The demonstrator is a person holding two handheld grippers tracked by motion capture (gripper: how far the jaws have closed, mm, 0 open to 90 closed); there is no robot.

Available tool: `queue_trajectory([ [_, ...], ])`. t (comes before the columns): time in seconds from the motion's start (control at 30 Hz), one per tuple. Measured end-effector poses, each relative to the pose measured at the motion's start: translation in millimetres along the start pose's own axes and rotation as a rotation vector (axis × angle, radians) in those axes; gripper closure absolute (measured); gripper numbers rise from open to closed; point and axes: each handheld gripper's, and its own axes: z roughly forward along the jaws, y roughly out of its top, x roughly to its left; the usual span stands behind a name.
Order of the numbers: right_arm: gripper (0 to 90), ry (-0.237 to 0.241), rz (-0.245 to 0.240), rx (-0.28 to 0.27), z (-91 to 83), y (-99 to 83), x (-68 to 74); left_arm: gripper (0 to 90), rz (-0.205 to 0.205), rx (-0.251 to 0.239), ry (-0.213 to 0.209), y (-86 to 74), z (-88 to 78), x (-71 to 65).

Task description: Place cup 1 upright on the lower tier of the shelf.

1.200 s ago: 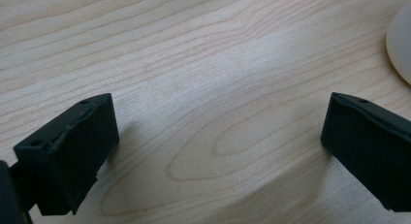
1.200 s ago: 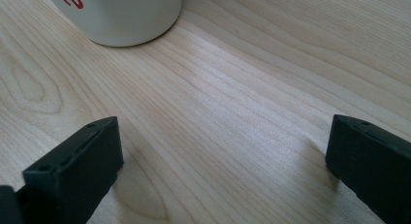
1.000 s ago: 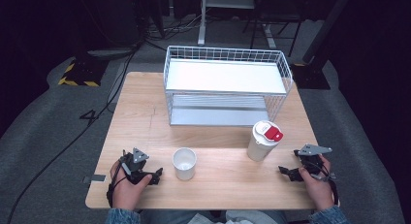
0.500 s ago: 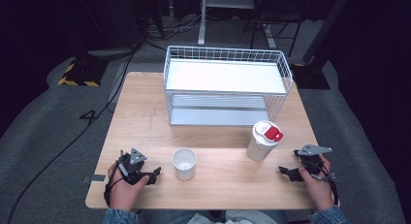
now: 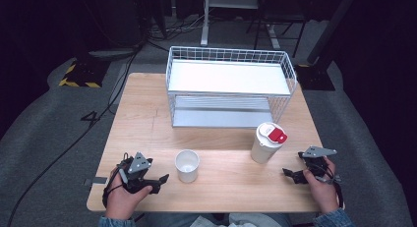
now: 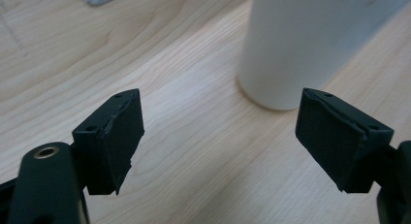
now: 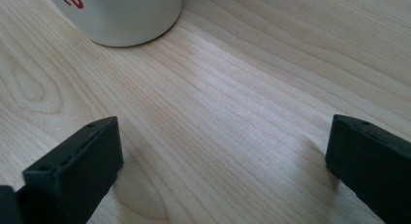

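Jaws on left gripper [image 6: 219, 118], just narrowing, gape empty by cup [image 6: 310, 40], whose open mouth high view shows.

Small white open cup [image 5: 187, 165], upright, lower centre of frame. Taller white lidded cup [image 5: 267, 142] with red tab, upright, right of centre.

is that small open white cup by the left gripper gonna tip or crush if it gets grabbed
The small white cup looks empty and thin-walled, so probably light and apt to slide or tip when nudged. With its rim open and no lid, a hard squeeze may well dent it.
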Motion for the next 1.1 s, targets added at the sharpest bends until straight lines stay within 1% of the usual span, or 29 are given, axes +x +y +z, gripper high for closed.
queue_trajectory([
  [0.07,0.0,0.000,0.000,0.000,0.0,0.0,0.0,18.3,0.024,-0.013,-0.022,3.9,-0.5,-5.2],
  [0.1,0.0,0.000,0.000,0.000,0.0,0.0,0.0,18.2,0.038,-0.013,-0.029,5.8,-0.5,-8.0],
  [0.13,0.0,0.000,0.000,0.000,0.0,0.0,0.0,18.2,0.038,-0.013,-0.029,5.8,-0.5,-8.0],
  [0.17,0.0,0.000,0.000,0.000,0.0,0.0,0.0,18.2,0.062,-0.010,-0.034,9.6,0.3,-13.6],
  [0.2,0.0,0.000,0.000,0.000,0.0,0.0,0.0,18.0,0.062,-0.010,-0.034,9.6,0.3,-13.6],
  [0.23,0.0,0.000,0.000,0.000,0.0,0.0,0.0,18.0,0.076,-0.020,-0.047,13.3,0.7,-18.1],
  [0.27,0.0,0.000,0.000,0.000,0.0,0.0,0.0,17.9,0.076,-0.020,-0.047,13.3,0.7,-18.1],
  [0.33,0.0,0.000,0.000,0.000,0.0,0.0,0.0,17.9,0.070,-0.037,-0.063,16.3,1.2,-22.2],
  [0.37,0.0,0.000,0.000,0.000,0.0,0.0,0.0,17.9,0.073,-0.045,-0.068,17.6,1.4,-23.5],
  [0.43,0.0,0.000,0.000,0.000,0.0,0.0,0.0,17.9,0.057,-0.074,-0.091,20.1,4.1,-27.1],
  [0.5,0.0,0.000,0.000,0.000,0.0,0.0,0.0,17.9,0.061,-0.081,-0.086,20.8,5.4,-27.4],
  [0.53,0.0,0.000,0.000,0.000,0.0,0.0,0.0,17.9,0.056,-0.086,-0.085,21.1,7.2,-28.0],
  [0.6,0.0,0.000,0.000,0.000,0.0,0.0,0.0,17.9,0.041,-0.096,-0.098,21.0,14.3,-29.0],
  [0.63,0.0,0.000,0.000,0.000,0.0,0.0,0.0,17.9,0.041,-0.096,-0.098,21.0,14.3,-29.0],
  [0.67,0.0,0.000,0.000,0.000,0.0,0.0,0.0,17.9,0.017,-0.115,-0.115,19.8,20.6,-30.1],
  [0.77,0.0,0.000,0.000,0.000,0.0,0.0,0.0,18.0,0.001,-0.118,-0.110,18.0,29.7,-31.1],
  [0.8,0.0,0.000,0.000,0.000,0.0,0.0,0.0,18.0,-0.007,-0.122,-0.116,17.6,32.2,-31.6],
  [0.83,0.0,0.000,0.000,0.000,0.0,0.0,0.0,18.2,-0.007,-0.122,-0.127,17.4,34.5,-31.9],
  [0.9,0.0,0.000,0.000,0.000,0.0,0.0,0.0,18.6,-0.004,-0.124,-0.127,17.3,36.6,-32.0],
  [0.97,0.0,0.000,0.000,0.000,0.0,0.0,0.0,18.5,-0.020,-0.122,-0.119,16.6,42.0,-31.9],
  [1.0,0.0,0.000,0.000,0.000,0.0,0.0,0.0,18.0,-0.020,-0.122,-0.119,16.6,42.0,-31.9],
  [1.03,0.0,0.000,0.000,0.000,0.0,0.0,0.0,18.0,-0.035,-0.138,-0.128,15.5,46.8,-32.0],
  [1.1,0.0,0.000,0.000,0.000,0.0,0.0,0.0,17.9,-0.040,-0.143,-0.131,14.8,49.6,-32.0],
])
